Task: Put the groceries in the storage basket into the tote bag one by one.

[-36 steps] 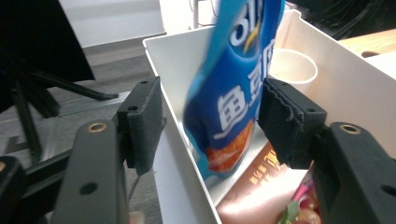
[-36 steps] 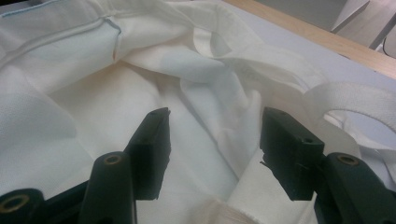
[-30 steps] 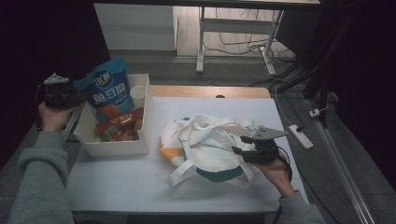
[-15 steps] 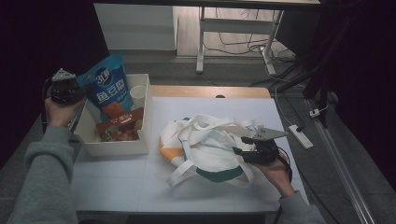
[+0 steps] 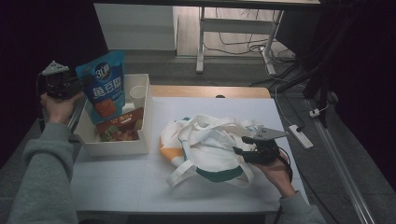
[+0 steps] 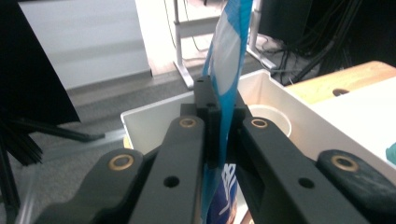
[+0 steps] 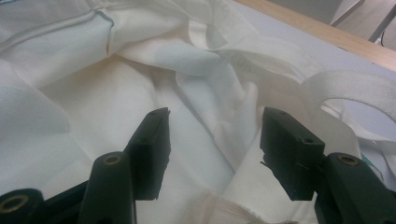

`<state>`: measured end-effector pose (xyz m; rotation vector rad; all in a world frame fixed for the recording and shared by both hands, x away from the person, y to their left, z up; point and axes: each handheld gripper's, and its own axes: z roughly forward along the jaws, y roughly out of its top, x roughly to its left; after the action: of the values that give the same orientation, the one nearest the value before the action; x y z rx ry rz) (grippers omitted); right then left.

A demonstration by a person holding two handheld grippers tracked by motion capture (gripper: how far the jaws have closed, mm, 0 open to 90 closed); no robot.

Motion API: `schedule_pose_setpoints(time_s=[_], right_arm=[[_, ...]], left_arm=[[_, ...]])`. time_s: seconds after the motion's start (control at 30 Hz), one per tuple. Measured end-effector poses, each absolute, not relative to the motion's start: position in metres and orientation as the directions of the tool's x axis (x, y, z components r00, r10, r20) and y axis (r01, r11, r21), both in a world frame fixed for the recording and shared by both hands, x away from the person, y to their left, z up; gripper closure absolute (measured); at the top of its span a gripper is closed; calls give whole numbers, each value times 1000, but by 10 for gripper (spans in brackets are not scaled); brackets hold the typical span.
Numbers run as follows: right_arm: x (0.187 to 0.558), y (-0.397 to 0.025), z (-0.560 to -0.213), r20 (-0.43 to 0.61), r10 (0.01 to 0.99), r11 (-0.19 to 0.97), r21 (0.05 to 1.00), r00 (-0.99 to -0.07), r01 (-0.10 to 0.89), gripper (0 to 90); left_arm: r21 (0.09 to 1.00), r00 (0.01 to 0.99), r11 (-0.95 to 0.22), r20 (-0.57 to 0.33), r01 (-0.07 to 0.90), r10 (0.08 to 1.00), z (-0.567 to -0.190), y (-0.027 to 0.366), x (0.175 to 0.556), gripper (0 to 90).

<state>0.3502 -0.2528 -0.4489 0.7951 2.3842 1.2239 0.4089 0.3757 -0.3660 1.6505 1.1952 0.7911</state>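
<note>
The left claw (image 5: 79, 84) is clamped on the edge of a blue snack pouch (image 5: 103, 84), holding it upright and clear above the white bin (image 5: 145, 112) at the counter's ten o'clock corner. In the left gripper view the jaws are pressed flat against the pouch (image 6: 229, 60), pinching its thin side seam; that grip lets the bag hang straight down rather than flop, which suits carrying it across to the bag. A paper cup (image 5: 137, 94) stands in the bin's far corner, and a red-brown snack packet (image 5: 122, 127) lies on the bin floor, so the pouch appears to be the first of several items to come out.

The cream tote bag (image 5: 205, 144) lies slumped in the middle of the counter (image 5: 116, 186), its straps spilled toward six o'clock and a green-and-orange print showing at its lower edge. The right claw (image 5: 239, 145) rests at the tote's three o'clock side, jaws spread wide with fabric folds between them (image 7: 212, 135) but not squeezed. It seems placed there to catch the rim and lift the mouth open for the pouch, though the folds hide where the opening really is, so I can't tell whether the jaws straddle the rim or only a crease.
</note>
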Motion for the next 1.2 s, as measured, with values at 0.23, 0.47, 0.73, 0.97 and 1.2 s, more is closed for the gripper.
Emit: schedule_pose_setpoints(time_s=[0.23,0.47,0.73,0.97,1.2], right_arm=[[350,-253,-449,-48,621,468,824,-783,320,425],[349,-252,-447,-48,620,462,829,-783,315,425],[348,-250,-446,-51,617,462,831,-785,309,425],[349,-249,-445,-52,616,458,835,-786,304,425],[350,-248,-445,-52,616,457,836,-786,303,425]], left_arm=[[952,350,-103,-4,287,937,-339,370,393,896],[963,420,-121,9,240,908,-316,353,374,897],[977,498,-84,-26,198,867,-300,333,363,897],[985,538,-98,6,144,843,-282,311,356,897],[990,576,-98,19,105,817,-264,297,351,897]])
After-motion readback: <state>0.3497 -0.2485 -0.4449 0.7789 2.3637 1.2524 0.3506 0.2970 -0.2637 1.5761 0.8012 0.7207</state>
